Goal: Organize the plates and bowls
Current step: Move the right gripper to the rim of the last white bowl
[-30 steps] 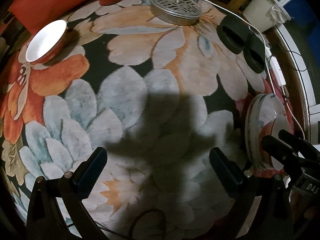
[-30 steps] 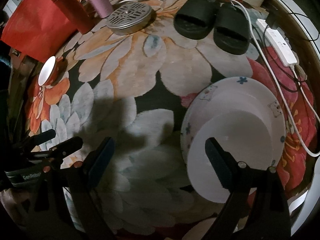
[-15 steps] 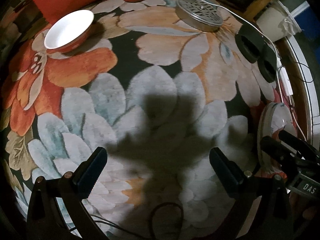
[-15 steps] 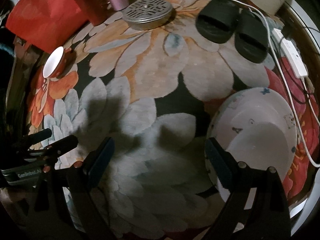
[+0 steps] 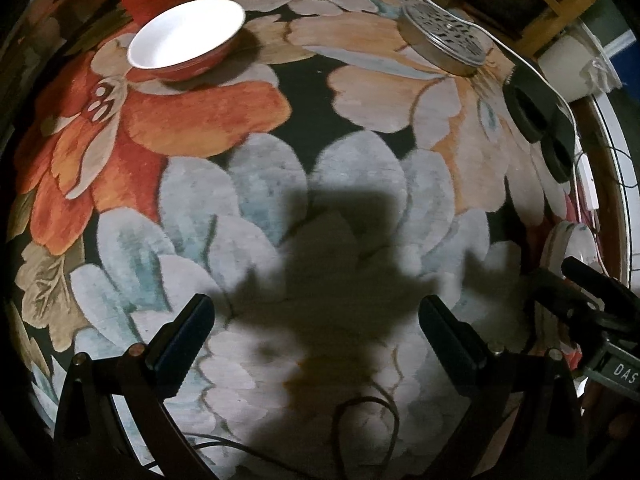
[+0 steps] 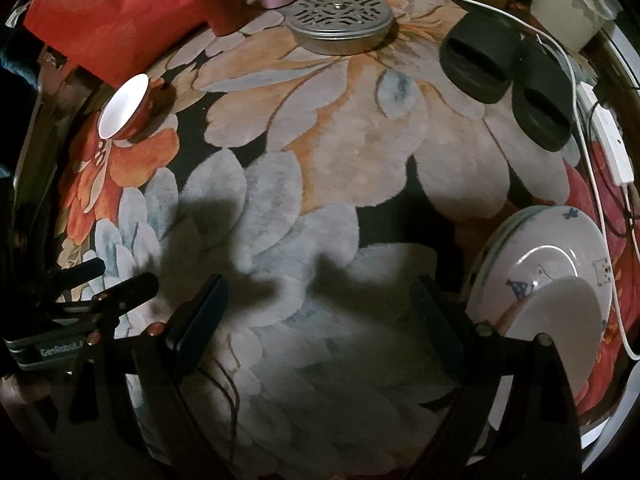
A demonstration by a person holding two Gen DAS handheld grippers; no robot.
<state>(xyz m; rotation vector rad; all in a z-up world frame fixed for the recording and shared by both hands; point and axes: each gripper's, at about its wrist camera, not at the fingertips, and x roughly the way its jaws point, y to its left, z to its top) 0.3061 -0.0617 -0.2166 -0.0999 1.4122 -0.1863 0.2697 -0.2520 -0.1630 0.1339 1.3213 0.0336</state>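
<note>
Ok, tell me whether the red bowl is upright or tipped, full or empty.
Upright and empty: the red bowl sits rim-up on the rug, its white inside bare.

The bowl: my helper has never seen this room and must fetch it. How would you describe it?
Start at the big floral rug and find its large orange flower on the left. At that flower's far tip, before the red bag, sits the bowl. It alone is red outside and plain white inside; the stacked plates opposite carry cartoon prints.

Red bowl (image 5: 186, 38) upright on rug, well apart from stacked plates (image 6: 552, 280).
</note>
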